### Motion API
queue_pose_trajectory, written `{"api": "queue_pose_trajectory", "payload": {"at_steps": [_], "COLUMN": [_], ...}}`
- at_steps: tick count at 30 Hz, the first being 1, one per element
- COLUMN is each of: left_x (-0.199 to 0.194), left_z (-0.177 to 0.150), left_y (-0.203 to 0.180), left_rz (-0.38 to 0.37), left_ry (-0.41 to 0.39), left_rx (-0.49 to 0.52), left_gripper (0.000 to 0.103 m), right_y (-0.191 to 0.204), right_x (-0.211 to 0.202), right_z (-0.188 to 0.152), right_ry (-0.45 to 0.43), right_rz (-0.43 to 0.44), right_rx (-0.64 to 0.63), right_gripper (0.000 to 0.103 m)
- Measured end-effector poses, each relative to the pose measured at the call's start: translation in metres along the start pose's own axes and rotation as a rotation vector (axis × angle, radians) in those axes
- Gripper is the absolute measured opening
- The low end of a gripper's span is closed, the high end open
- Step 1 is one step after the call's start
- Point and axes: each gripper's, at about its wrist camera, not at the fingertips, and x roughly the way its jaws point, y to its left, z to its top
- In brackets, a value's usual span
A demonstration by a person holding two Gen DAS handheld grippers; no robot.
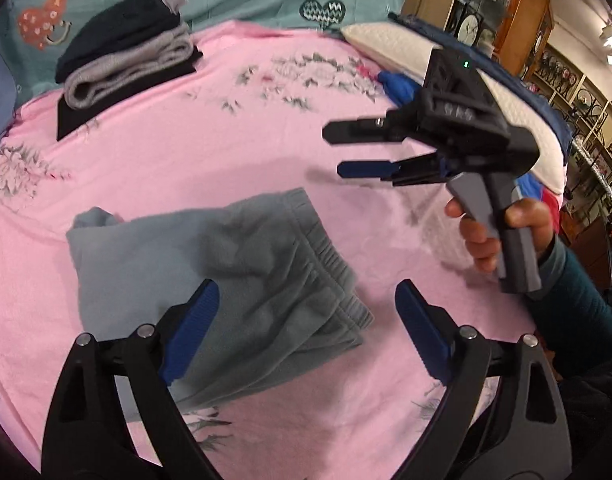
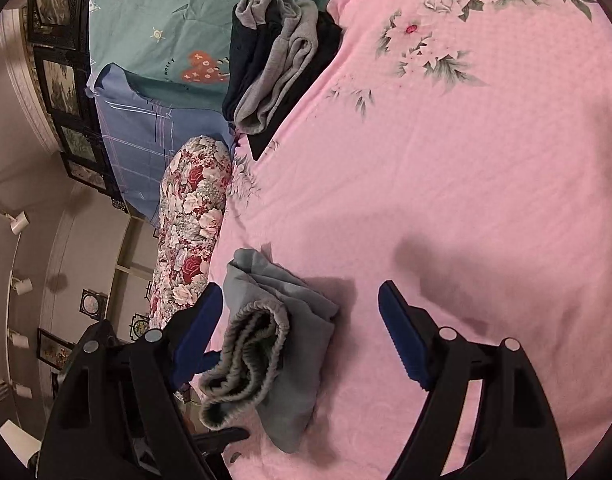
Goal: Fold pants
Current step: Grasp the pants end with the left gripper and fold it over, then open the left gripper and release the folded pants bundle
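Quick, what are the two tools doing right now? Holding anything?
Left tool: open, holding nothing, above the folded pants.
Right tool: open, holding nothing.

Grey pants (image 1: 221,280) — folded, seemingly slack — on pink bedspread (image 1: 265,140).

We see the folded grey pants (image 1: 225,280) lying on the pink bed sheet (image 1: 233,152), our left gripper (image 1: 306,320) above them with jaws apart and empty (the right gripper (image 1: 346,152) too, held by a hand (image 1: 506,232)).
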Motion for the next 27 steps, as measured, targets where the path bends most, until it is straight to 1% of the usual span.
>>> {"api": "queue_pose_trajectory", "payload": {"at_steps": [2,4,5,6,8,9,11,12,13,14,15,16,18,19,20,21,22,23,24,25,27], "left_x": [-0.009,-0.02,-0.026,-0.033,-0.043,-0.045,-0.048,-0.048,-0.047,-0.045,-0.042,-0.041,-0.038,-0.037,-0.036,-0.035,-0.035,-0.034,-0.034,-0.034,-0.033], "left_z": [-0.003,-0.008,-0.011,-0.014,-0.023,-0.025,-0.031,-0.033,-0.036,-0.038,-0.037,-0.039,-0.039,-0.039,-0.039,-0.04,-0.04,-0.04,-0.04,-0.04,-0.04], "left_y": [0.011,0.032,0.045,0.058,0.09,0.102,0.124,0.131,0.137,0.14,0.141,0.141,0.139,0.138,0.136,0.133,0.131,0.129,0.129,0.129,0.129], "left_rz": [0.012,0.047,0.074,0.094,0.126,0.133,0.171,0.182,0.187,0.203,0.225,0.258,0.319,0.348,0.37,0.383,0.392,0.393,0.389,0.382,0.374], "left_ry": [-0.015,-0.038,-0.049,-0.057,-0.056,-0.052,-0.032,-0.023,-0.017,-0.01,-0.008,-0.009,-0.014,-0.017,-0.022,-0.027,-0.032,-0.035,-0.038,-0.04,-0.042], "left_rx": [-0.035,-0.103,-0.144,-0.182,-0.286,-0.322,-0.379,-0.394,-0.404,-0.407,-0.4,-0.379,-0.335,-0.309,-0.284,-0.268,-0.252,-0.241,-0.235,-0.231,-0.228], "left_gripper": [0.091,0.091,0.091,0.091,0.091,0.091,0.091,0.091,0.091,0.091,0.091,0.091,0.091,0.091,0.091,0.091,0.091,0.091,0.091,0.091,0.091], "right_y": [0.003,0.009,0.013,0.02,0.038,0.052,0.074,0.081,0.083,0.083,0.08,0.076,0.078,0.081,0.085,0.089,0.091,0.091,0.089,0.085,0.067], "right_x": [0.0,0.001,0.001,0.002,0.008,0.012,0.022,0.03,0.043,0.053,0.066,0.075,0.071,0.065,0.056,0.047,0.038,0.03,0.024,0.021,0.016], "right_z": [-0.001,-0.003,-0.004,-0.008,-0.015,-0.021,-0.032,-0.038,-0.043,-0.046,-0.049,-0.053,-0.055,-0.056,-0.056,-0.056,-0.056,-0.058,-0.059,-0.059,-0.062], "right_ry": [-0.004,-0.011,-0.008,0.004,0.041,0.066,0.096,0.124,0.161,0.183,0.203,0.209,0.206,0.21,0.206,0.19,0.168,0.149,0.146,0.151,0.164], "right_rz": [-0.009,-0.015,0.002,0.039,0.141,0.184,0.2,0.206,0.18,0.093,-0.036,-0.126,-0.12,-0.098,-0.054,-0.041,-0.063,-0.109,-0.138,-0.155,-0.199], "right_rx": [-0.023,-0.049,-0.056,-0.059,-0.072,-0.103,-0.168,-0.182,-0.192,-0.206,-0.23,-0.264,-0.282,-0.271,-0.264,-0.272,-0.287,-0.303,-0.303,-0.287,-0.21], "right_gripper": [0.08,0.08,0.08,0.08,0.081,0.081,0.083,0.09,0.091,0.091,0.091,0.09,0.09,0.09,0.09,0.091,0.092,0.092,0.092,0.092,0.092]}}
